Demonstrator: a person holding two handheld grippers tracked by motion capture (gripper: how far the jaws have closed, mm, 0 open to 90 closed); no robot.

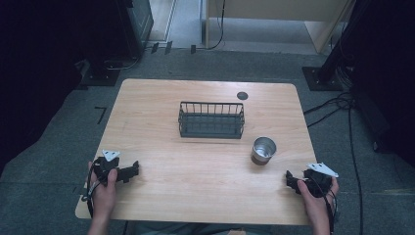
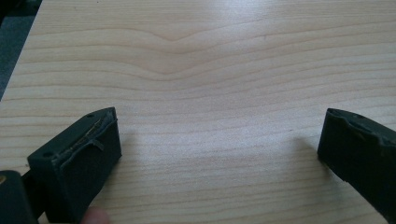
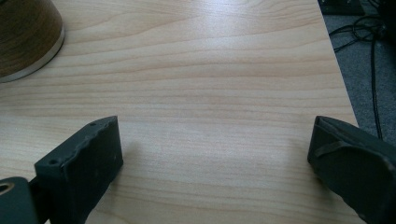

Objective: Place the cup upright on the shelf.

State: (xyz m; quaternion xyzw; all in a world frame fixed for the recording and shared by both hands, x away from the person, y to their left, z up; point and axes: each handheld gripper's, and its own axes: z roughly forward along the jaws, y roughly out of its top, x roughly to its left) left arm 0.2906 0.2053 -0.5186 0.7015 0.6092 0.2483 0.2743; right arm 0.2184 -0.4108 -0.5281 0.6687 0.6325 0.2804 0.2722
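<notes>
Two grippers rest at the near corners of the tabletop [image 1: 161, 196], and what matters is which of them sits closer to the things out in the middle. Going from the biggest down: the tabletop is pale wood, bare between the hands. On it, toward the far side and about centred, stands a dark wire basket [image 1: 211, 120], its long axis running left to right, with nothing that I can see in it. Just to its right and nearer the person stands a metal cup [image 1: 264, 150], upright, mouth open to the ceiling, close to the basket but apart from it. The right gripper [image 1: 289, 180] lies near the cup, which stands forward and a little to the left of its jaws; in the right gripper view the cup's brown side [image 3: 25, 37] fills the upper left corner, while the jaws stand wide apart over bare wood. The left gripper [image 1: 133, 170] is well apart from both things, its jaws likewise spread wide and holding nothing. My guess is the right hand takes the cup, since it is plainly the nearer one.
</notes>
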